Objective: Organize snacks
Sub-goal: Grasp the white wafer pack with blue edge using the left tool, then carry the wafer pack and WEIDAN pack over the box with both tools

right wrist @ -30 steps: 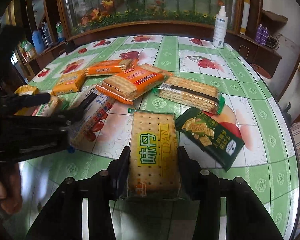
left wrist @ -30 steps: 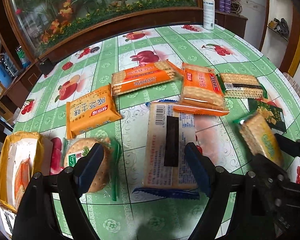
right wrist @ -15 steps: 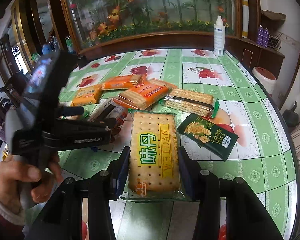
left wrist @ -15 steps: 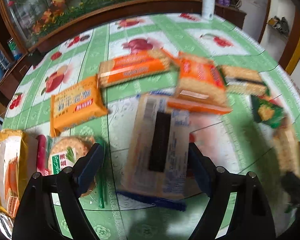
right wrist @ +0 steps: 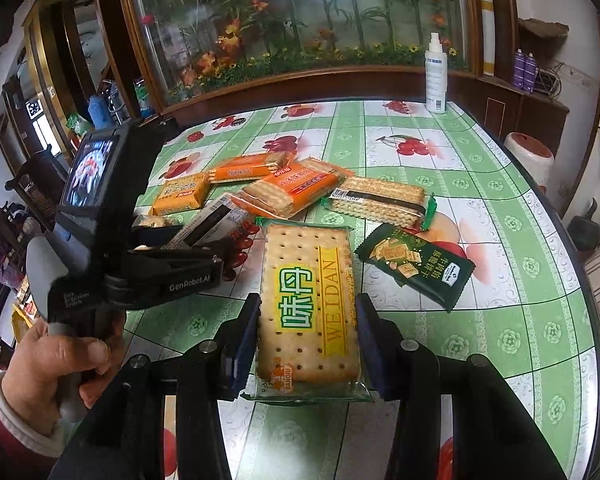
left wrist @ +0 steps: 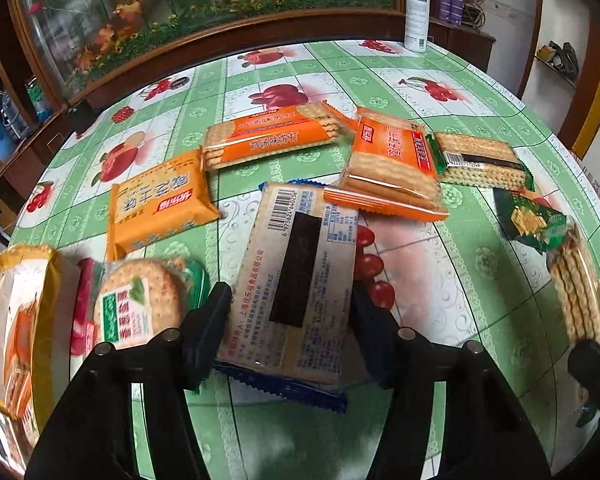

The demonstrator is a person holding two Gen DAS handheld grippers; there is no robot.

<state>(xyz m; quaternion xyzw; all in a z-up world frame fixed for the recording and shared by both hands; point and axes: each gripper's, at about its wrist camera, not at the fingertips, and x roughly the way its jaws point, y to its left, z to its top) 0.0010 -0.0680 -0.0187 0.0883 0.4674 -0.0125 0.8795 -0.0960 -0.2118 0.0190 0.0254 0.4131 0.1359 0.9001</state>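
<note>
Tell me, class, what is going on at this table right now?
A person with a gripper in each hand is sorting snack packets on a green fruit-print table. The right gripper is shut on a WEIDAN cracker packet. The left gripper has its fingers against the sides of a blue-edged cracker packet lying barcode side up. Several orange packets, a dark green packet and a round biscuit packet lie loose on the table.

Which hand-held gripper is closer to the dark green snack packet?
The right hand-held gripper. It holds the Weidan cracker pack right beside the dark green snack packet. The left hand-held gripper is farther, gripping the blue-edged cracker pack.
</note>
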